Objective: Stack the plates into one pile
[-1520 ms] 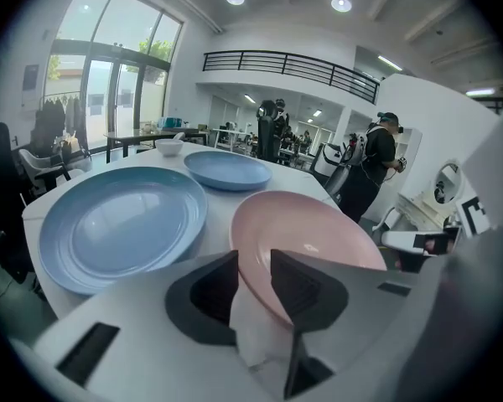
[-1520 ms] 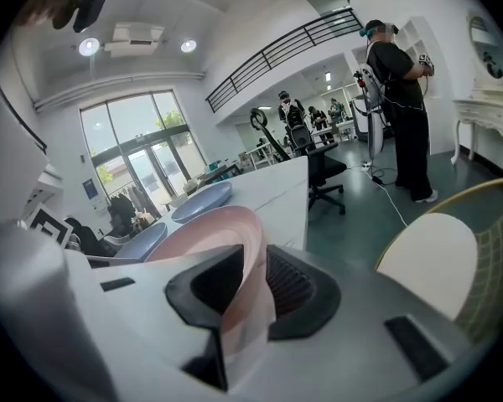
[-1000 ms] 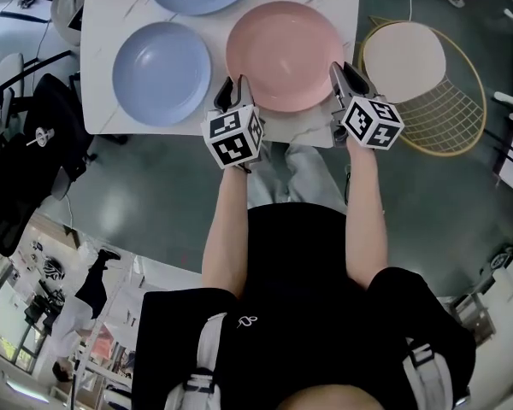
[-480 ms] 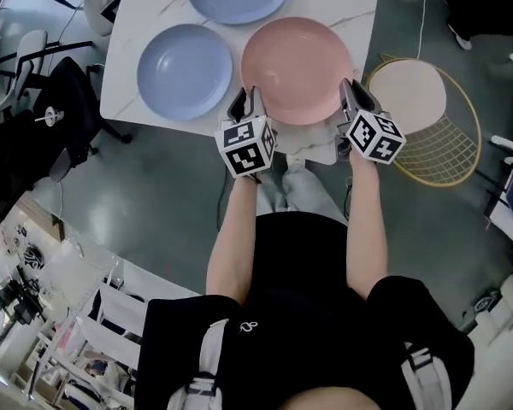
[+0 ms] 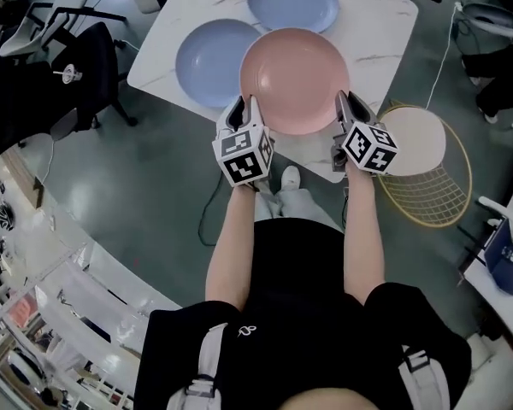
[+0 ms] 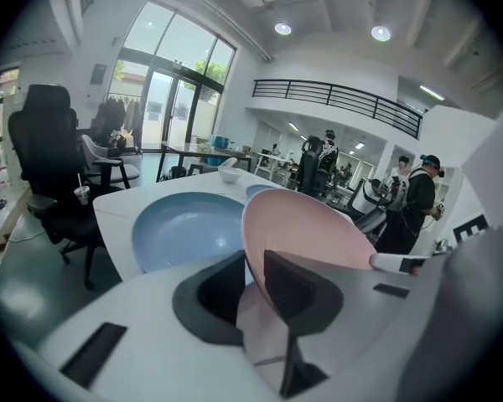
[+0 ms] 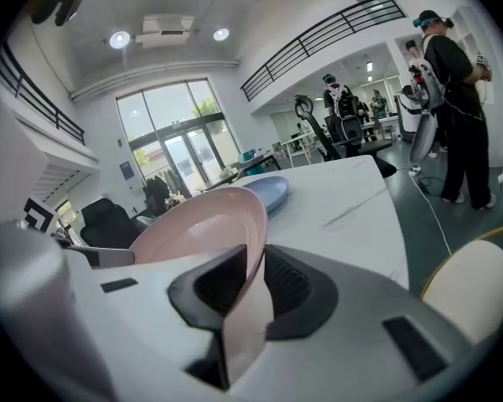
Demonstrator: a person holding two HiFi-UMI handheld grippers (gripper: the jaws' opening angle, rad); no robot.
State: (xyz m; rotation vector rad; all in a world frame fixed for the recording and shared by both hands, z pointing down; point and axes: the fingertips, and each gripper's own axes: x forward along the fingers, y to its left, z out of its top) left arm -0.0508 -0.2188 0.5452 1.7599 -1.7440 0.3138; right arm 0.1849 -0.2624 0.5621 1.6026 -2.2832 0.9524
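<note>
Over the white table [image 5: 372, 32], left gripper [image 5: 244, 108] and right gripper [image 5: 349, 105] clamp the pink plate [image 5: 295, 79] by opposite rims (jaws have just been closing); a blue plate [image 5: 207, 62] lies just beyond the left fingers [image 6: 210, 300].

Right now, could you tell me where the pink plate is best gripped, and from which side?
By its thin upturned rim, at opposite left and right edges, from the near side: the pink plate is wide and shallow. The left gripper and right gripper, jaws just closing, pinch it there.

gold wire chair [image 5: 433, 188] beside white table [image 5: 372, 32]
</note>
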